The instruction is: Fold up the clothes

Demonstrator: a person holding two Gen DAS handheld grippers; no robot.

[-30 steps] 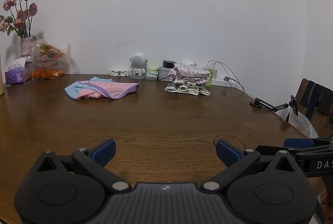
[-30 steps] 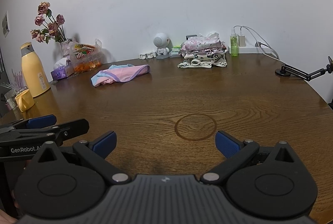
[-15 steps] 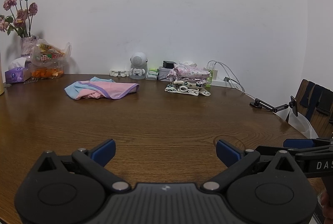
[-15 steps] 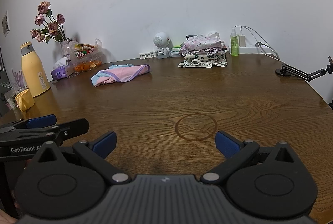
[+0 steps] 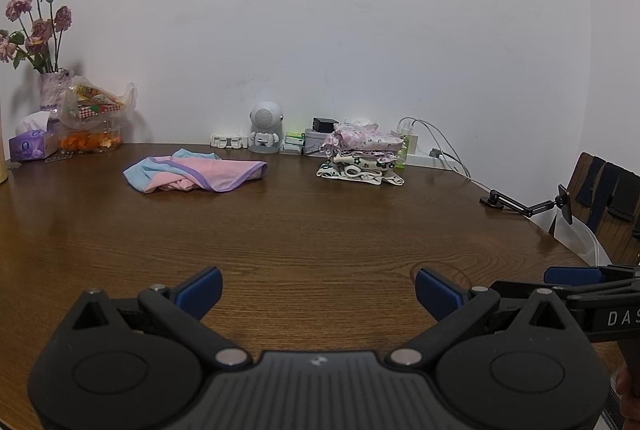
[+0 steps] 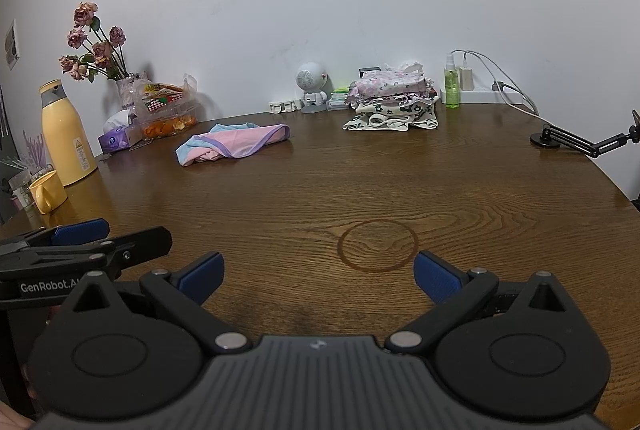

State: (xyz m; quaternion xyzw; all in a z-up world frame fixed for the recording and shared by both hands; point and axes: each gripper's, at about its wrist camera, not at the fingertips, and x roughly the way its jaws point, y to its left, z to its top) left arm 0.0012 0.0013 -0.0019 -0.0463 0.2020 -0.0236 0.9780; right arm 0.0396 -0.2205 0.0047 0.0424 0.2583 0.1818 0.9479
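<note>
Almost nothing is different from a second ago: only the left gripper (image 5: pixel 318 290) view has tilted very slightly upward.

Both the left gripper (image 5: pixel 318 290) and right gripper (image 6: pixel 318 276) have matte black bodies with ribbed centre plates, round pivot discs, silver screws behind the fingers, ribbed blue pads (image 6: pixel 434 276) at the fingertips, white "GenRobot.A" and "DAS" lettering on their sides.
</note>
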